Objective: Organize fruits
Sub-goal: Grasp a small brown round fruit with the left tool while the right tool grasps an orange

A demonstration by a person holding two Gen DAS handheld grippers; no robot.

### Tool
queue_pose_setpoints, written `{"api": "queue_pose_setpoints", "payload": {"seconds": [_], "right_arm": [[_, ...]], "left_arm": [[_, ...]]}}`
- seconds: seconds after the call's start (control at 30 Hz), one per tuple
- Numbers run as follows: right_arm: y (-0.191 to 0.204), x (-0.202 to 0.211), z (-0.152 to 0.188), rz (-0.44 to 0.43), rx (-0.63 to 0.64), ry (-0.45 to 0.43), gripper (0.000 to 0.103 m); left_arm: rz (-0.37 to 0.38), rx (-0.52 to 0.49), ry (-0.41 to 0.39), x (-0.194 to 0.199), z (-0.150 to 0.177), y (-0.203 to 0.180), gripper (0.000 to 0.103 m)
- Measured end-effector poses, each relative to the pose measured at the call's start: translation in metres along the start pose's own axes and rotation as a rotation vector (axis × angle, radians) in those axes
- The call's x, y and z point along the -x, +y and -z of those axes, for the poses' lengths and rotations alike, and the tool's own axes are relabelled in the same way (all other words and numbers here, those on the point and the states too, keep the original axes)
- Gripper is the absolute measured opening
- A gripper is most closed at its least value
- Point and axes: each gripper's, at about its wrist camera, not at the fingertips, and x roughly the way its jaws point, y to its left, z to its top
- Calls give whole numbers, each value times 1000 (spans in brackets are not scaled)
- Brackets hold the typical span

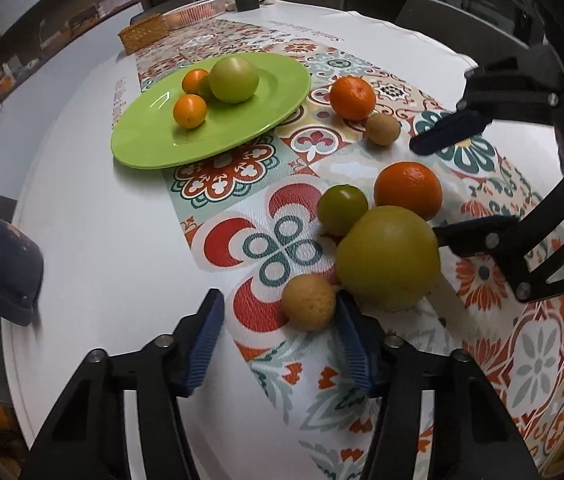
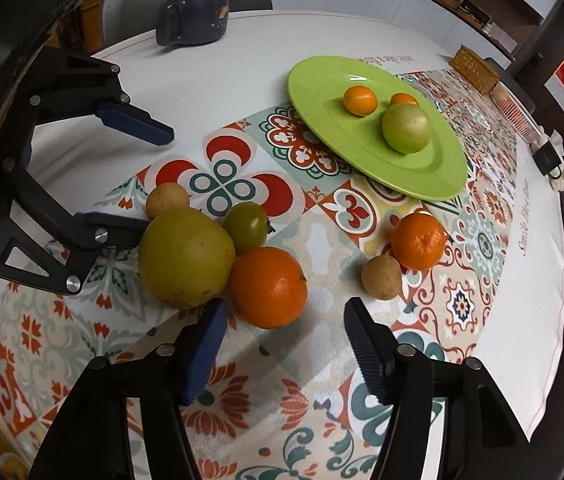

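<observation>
My left gripper (image 1: 280, 354) is spread wide, its right pad against a small round tan fruit (image 1: 308, 302). My right gripper (image 2: 285, 346) gapes wide just short of a glossy orange (image 2: 268, 287). Beside both sits a big dimpled yellow-green citrus (image 2: 186, 258). The smooth green plate (image 1: 144, 146), toward the table's far side, holds a green apple (image 1: 234, 79).
</observation>
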Motion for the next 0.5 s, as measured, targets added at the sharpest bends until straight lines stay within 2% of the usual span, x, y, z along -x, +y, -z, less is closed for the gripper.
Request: {"api": "queue_pose_setpoints", "payload": {"seconds": [0.13, 0.2, 0.3, 0.5], "right_arm": [[-7, -3, -2, -27, -33, -18, 53], [-10, -4, -2, -46, -56, -27, 45], [-15, -6, -1, -61, -88, -40, 36], [-22, -3, 5, -81, -168, -75, 35]], "left_arm": [[31, 35, -4, -2, -4, 2, 40], [57, 51, -4, -3, -5, 1, 29], [57, 60, -5, -2, -4, -2, 28], [29, 132, -8, 2, 0, -3, 28]]}}
